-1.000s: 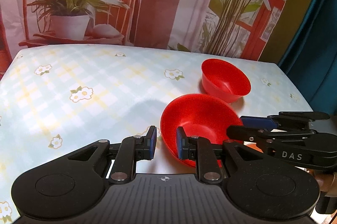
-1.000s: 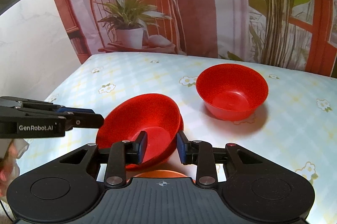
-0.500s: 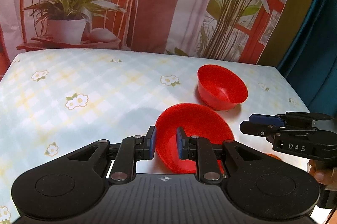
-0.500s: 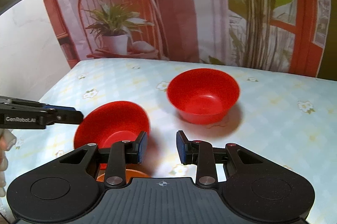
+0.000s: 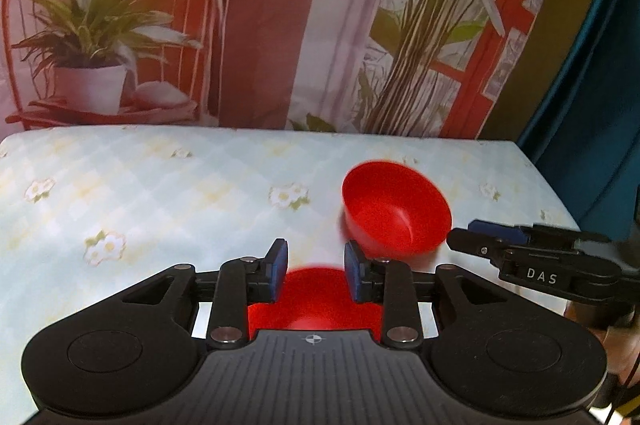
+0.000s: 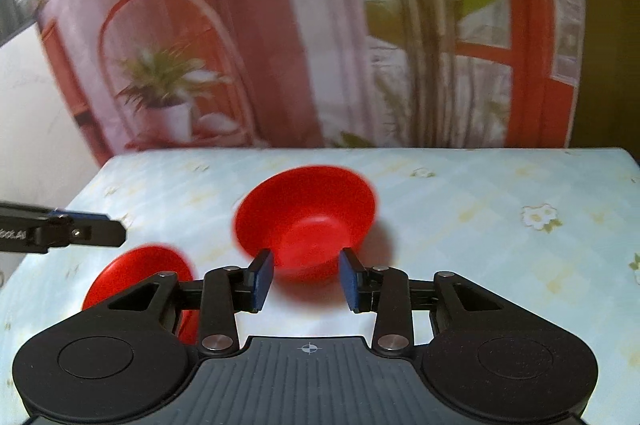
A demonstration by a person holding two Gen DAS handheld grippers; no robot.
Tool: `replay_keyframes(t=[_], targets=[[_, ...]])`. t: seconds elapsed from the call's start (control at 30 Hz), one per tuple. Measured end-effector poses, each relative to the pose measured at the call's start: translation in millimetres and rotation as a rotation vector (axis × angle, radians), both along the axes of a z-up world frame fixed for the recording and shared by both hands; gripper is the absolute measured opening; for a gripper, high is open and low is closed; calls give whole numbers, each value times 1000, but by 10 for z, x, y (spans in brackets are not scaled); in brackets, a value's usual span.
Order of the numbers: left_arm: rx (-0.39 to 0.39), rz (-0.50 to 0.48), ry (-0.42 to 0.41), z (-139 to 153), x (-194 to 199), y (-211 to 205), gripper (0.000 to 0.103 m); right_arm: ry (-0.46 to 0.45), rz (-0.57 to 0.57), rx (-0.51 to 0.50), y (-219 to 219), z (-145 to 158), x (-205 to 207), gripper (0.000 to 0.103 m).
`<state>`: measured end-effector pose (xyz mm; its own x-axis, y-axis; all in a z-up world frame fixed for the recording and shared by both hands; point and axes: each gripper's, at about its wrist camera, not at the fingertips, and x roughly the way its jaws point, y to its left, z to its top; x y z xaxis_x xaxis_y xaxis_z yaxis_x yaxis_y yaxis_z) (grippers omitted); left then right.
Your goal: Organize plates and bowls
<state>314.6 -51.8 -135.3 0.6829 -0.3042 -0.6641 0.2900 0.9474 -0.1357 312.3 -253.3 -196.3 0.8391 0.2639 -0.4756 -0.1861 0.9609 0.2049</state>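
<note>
Two red bowls stand on the flowered tablecloth. The far bowl point(image 5: 396, 209) sits upright right of centre; it also shows in the right wrist view point(image 6: 308, 221), just beyond my fingertips. The near bowl point(image 5: 316, 301) lies close under my left gripper point(image 5: 316, 275), which is open and empty above its far rim. In the right wrist view the near bowl point(image 6: 136, 273) is at the lower left. My right gripper point(image 6: 306, 279) is open and empty, facing the far bowl. Its tip point(image 5: 492, 237) shows at the right of the left wrist view.
The table point(image 5: 160, 193) has a pale checked cloth with flowers. A printed backdrop of plants and a chair hangs behind it. The table's right edge point(image 5: 552, 189) meets a dark blue curtain. The left gripper's tip point(image 6: 80, 231) reaches in from the left.
Both grippers opened wider and pulled back from the near bowl, which now stands alone on the table. The right gripper swung right to face the far bowl.
</note>
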Motion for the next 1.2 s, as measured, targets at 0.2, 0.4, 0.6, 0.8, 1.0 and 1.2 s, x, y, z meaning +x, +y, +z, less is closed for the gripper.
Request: replay_keyframes(t=[0.2, 0.4, 0.6, 0.8, 1.0, 1.2], targets=[[-30, 32, -22, 3, 282, -216, 33, 5, -56, 35, -197, -62, 259, 34], [-8, 26, 18, -172, 556, -460, 33, 10, -41, 23, -176, -156, 429, 34], [4, 19, 66, -353, 731, -527, 33, 24, -39, 53, -196, -235, 486, 33], [6, 4, 83, -441, 770, -564, 32, 27, -33, 72, -232, -267, 496, 30], [26, -39, 67, -431, 728, -634, 20, 29, -28, 91, -230, -270, 481, 20], [28, -37, 62, -417, 657, -626, 20, 33, -25, 96, -236, -250, 445, 18]])
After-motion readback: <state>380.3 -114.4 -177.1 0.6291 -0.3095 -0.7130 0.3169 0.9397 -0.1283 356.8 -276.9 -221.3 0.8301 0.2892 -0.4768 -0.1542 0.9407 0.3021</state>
